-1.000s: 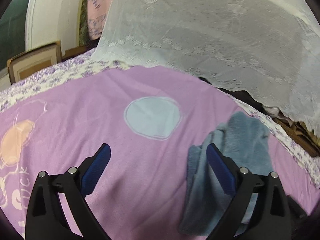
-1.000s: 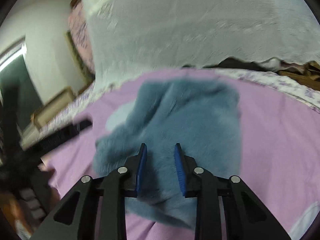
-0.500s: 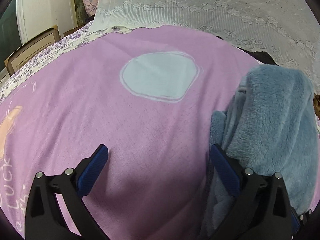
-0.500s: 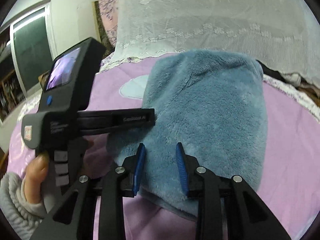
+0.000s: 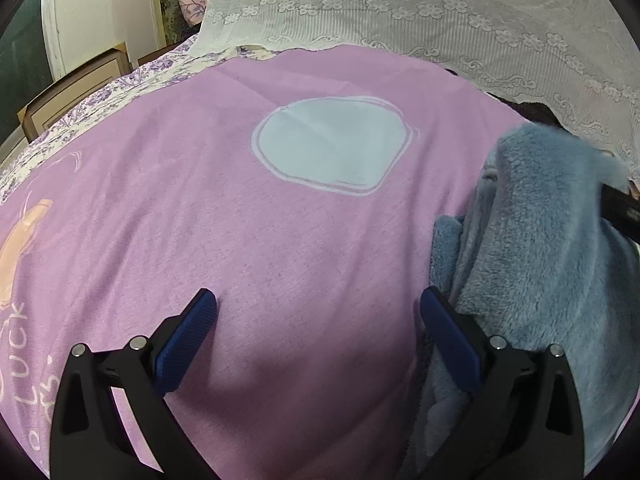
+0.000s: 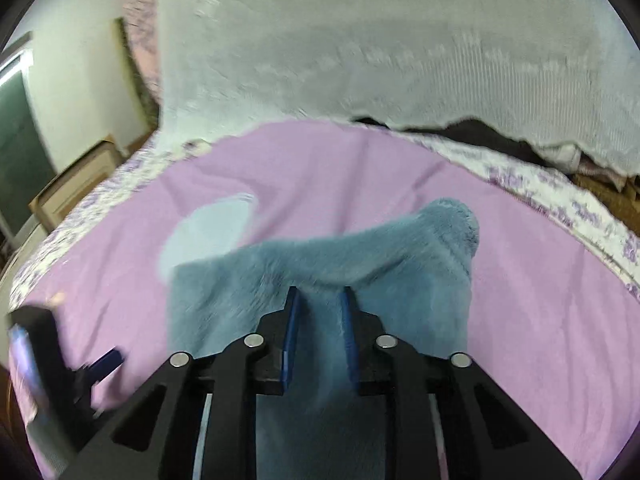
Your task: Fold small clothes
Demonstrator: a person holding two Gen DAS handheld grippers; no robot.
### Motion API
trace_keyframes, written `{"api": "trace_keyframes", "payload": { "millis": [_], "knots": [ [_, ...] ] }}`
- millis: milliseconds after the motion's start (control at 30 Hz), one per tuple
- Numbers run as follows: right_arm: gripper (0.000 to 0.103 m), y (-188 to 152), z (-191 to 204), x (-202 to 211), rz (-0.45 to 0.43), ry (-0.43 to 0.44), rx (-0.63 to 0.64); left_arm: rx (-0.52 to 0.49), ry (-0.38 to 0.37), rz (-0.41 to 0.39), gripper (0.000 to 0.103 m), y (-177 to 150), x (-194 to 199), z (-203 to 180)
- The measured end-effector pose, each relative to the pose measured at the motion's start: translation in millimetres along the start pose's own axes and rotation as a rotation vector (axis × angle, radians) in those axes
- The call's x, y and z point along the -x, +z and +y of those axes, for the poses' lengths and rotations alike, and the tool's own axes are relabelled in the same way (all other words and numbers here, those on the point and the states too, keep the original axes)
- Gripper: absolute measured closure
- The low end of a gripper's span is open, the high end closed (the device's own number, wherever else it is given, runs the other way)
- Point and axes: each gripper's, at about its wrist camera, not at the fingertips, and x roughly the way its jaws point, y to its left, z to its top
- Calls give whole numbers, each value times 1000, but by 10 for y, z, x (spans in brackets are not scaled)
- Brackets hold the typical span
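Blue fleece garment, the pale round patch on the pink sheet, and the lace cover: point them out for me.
blue fleece garment (image 6: 360, 264), right wrist view, raised fold.
pale round patch (image 5: 332, 148), left wrist view, its middle.
lace cover (image 5: 400, 4), left wrist view, upper area.

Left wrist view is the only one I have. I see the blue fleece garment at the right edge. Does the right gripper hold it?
Observer: Yes. In the right wrist view the right gripper has just been closing its jaws, and the blue fleece garment is pinched between them.
Operator: Does the garment lie flat on the sheet?
Observer: No. From that side it looks bunched into a ridge. Its rounded end stands up over the pink sheet, though the picture is blurred.
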Motion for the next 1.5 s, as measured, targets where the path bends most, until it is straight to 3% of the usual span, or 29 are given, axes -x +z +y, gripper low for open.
{"api": "trace_keyframes", "payload": {
  "millis": [67, 133, 233, 400, 567, 767, 1000, 1333, 1500],
  "knots": [
    [83, -24, -38, -248, 80, 12, -20, 6, -1, 15, 4, 12, -29, 10],
    [83, -93, -82, -365, 106, 21, -38, 19, -16, 34, 4, 21, -75, 27],
    [83, -158, -153, -441, 98, 33, -41, 27, -36, 51, 4, 24, -113, 27],
    [82, -201, -146, -290, 68, 18, -26, 3, -37, 13, 4, 27, -26, -11],
    [78, -123, 166, 35, -3, -10, 89, -8, -12, -26, 4, 27, 53, -29],
    [76, -69, 494, -175, 47, 1, 158, 12, -7, -22, 4, 11, 41, -13],
    [75, -181, 477, -378, 73, -23, 158, 20, -2, -13, 4, 8, -9, -5],
    [71, -393, 253, 341, -30, 59, 132, 12, -2, -22, 4, 10, 13, -4],
    [68, -680, 86, 369, -5, 48, 119, 5, -5, -24, 4, 2, 14, -17]
  ]
}}
